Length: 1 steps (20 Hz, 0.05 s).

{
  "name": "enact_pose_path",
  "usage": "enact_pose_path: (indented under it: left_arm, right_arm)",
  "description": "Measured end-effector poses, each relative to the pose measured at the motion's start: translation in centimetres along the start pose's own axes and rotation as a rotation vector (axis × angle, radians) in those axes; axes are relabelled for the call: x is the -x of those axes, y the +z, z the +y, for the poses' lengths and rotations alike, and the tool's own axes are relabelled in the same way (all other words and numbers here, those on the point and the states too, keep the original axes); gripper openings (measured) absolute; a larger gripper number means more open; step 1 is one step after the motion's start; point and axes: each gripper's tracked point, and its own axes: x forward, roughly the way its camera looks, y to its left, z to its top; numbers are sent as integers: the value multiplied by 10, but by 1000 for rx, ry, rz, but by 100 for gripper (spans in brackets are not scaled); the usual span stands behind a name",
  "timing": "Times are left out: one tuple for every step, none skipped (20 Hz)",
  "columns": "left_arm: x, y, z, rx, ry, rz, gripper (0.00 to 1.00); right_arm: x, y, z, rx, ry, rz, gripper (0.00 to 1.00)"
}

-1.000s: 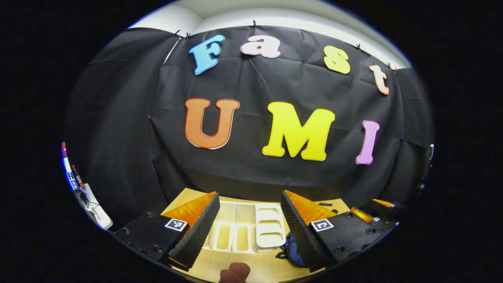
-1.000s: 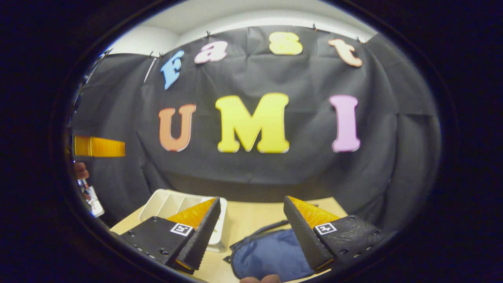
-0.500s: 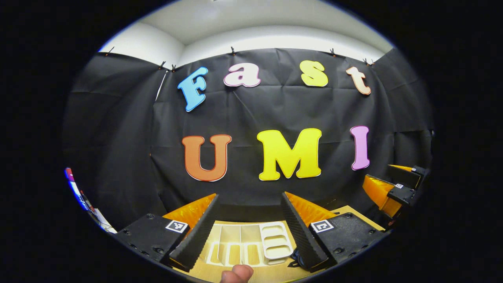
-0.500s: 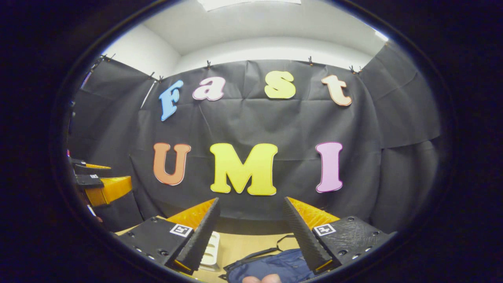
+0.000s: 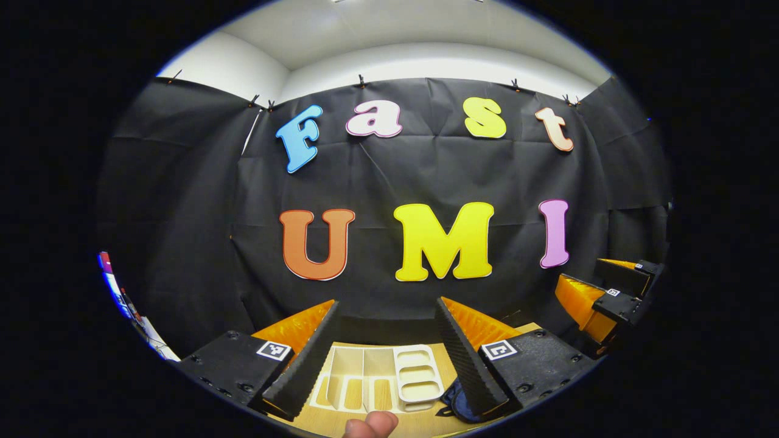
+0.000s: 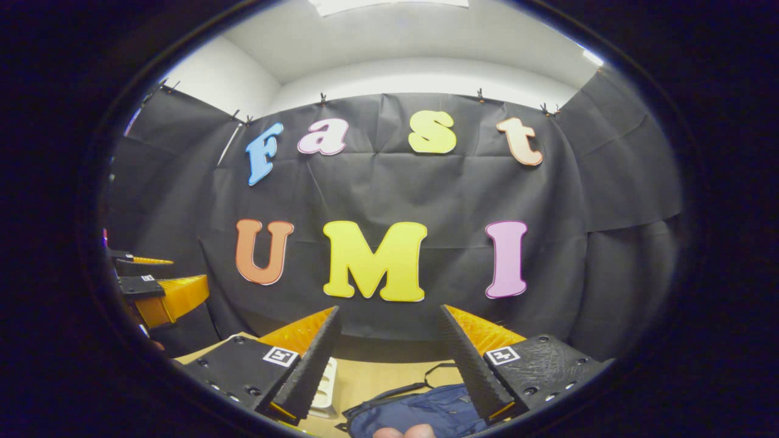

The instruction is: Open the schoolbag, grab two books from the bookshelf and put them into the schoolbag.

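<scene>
Your left gripper (image 5: 389, 353) is held up above the light wooden table (image 5: 341, 420) with its fingers spread wide and nothing between them. In the left gripper view you look down between them onto the white plastic bookshelf with upright dividers (image 5: 380, 380), which lies flat on the table with its long side running left to right and its slots facing up; no books can be made out in it. Just right of it a corner of the blue fabric schoolbag (image 5: 455, 401) peeks out behind your right-hand finger. Your right gripper (image 5: 599, 298) hangs at the far right of that view.

In the right gripper view your right gripper (image 6: 389, 359) is likewise spread and empty. Here the schoolbag (image 6: 420, 413) lies flat on the table, below the fingers, its black strap (image 6: 401, 389) trailing along the upper edge; whether it is open you cannot tell. One end of the bookshelf (image 6: 325, 389) shows beside your left-hand finger, and your left gripper (image 6: 161, 292) floats at the far left.
</scene>
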Motion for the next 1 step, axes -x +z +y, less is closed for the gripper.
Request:
enact_pose_path:
  left_arm:
    - [0,1,-1,0,-3,-3,97]
  right_arm:
    - [-2,0,0,0,1,0,96]
